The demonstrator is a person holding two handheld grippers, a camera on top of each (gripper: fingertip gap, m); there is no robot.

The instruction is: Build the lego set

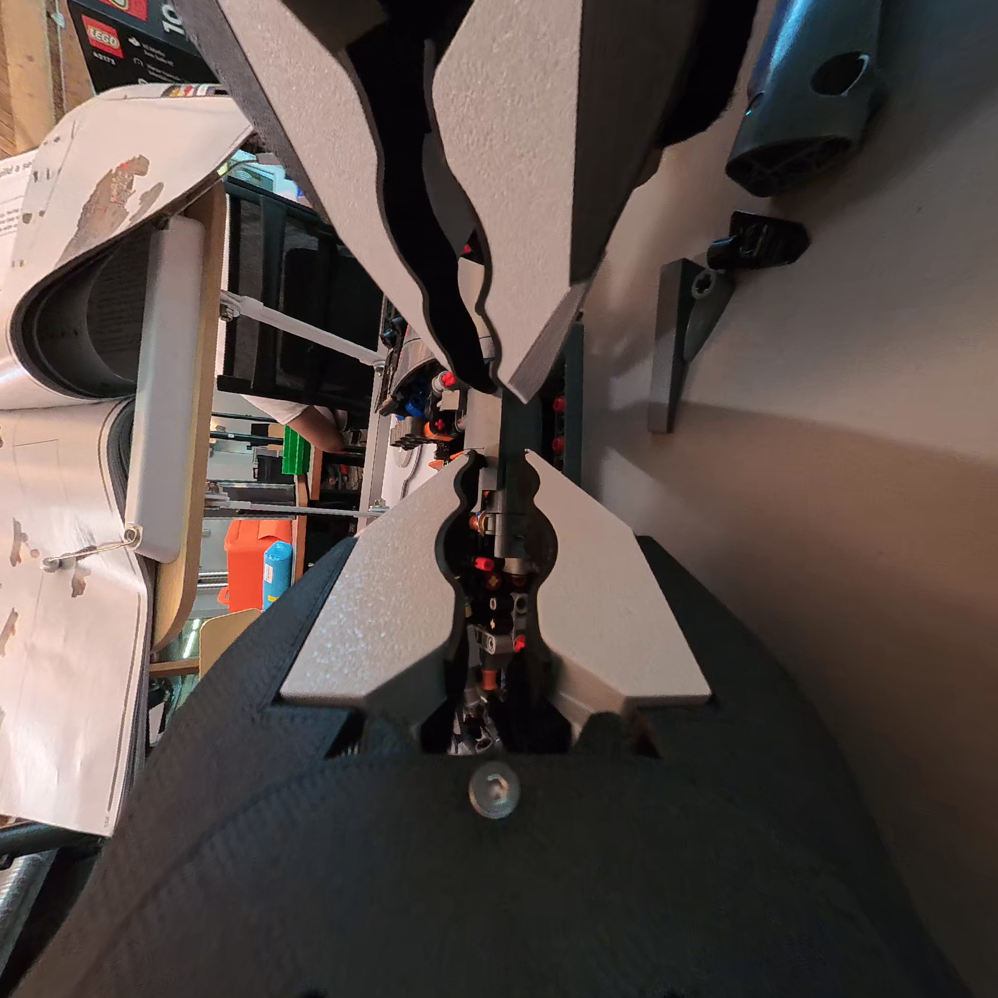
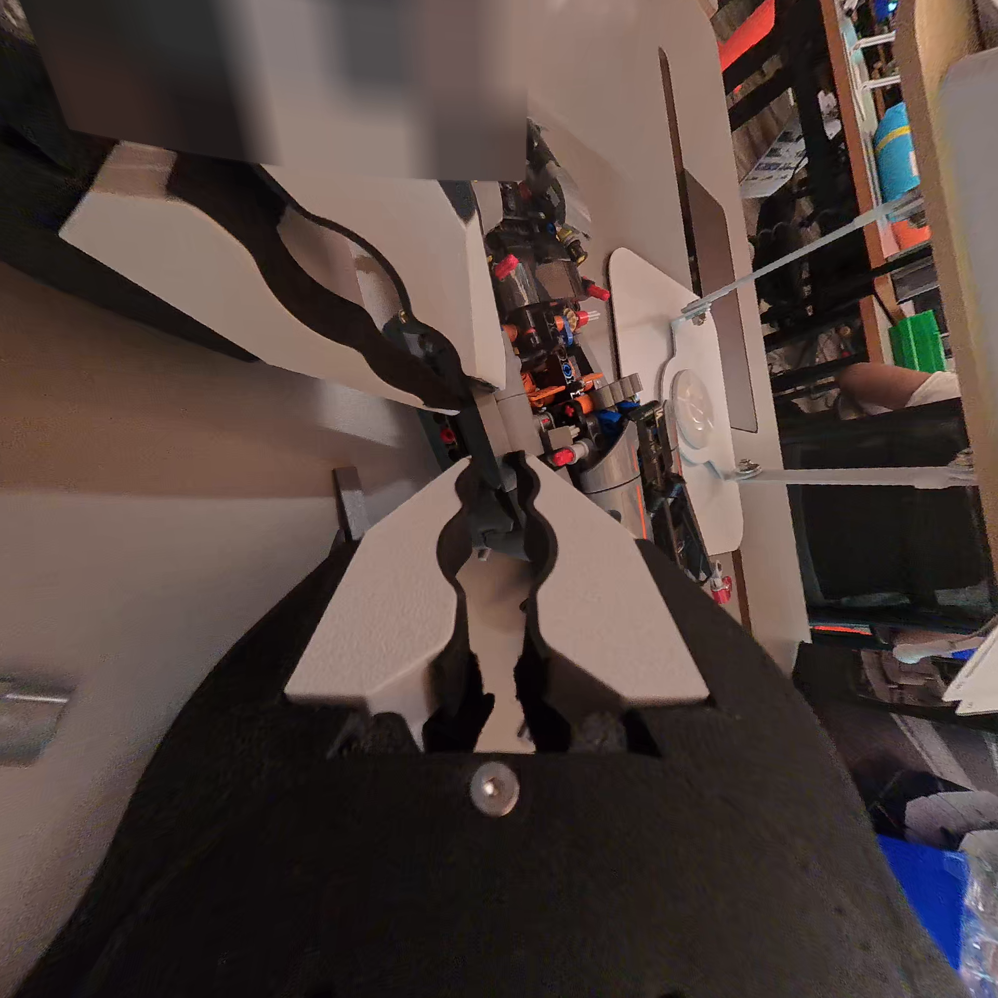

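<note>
The Lego Technic model (image 1: 489, 583) is grey and black with red pins, orange and blue parts. It sits between both grippers above the white table (image 1: 810, 540). My left gripper (image 1: 498, 458) is shut on the model's narrow body, which fills the gap between its fingers. My right gripper (image 2: 497, 462) is shut on a dark beam (image 2: 483, 448) at the model's (image 2: 556, 335) near end. In the left wrist view the right gripper (image 1: 499, 390) comes down from the top, tip to tip with mine. In the right wrist view the left gripper (image 2: 462, 397) reaches in from the upper left.
An open instruction booklet (image 1: 65, 486) and the Lego box (image 1: 124, 43) lie at the left. Loose dark grey pieces (image 1: 680, 335) and a black piece (image 1: 756, 243) rest on the table. A white stand (image 2: 696, 459) is behind the model. A person's arm (image 2: 885, 383) is far off. Only a small space, under 4 cm, lies between the two pairs of fingers.
</note>
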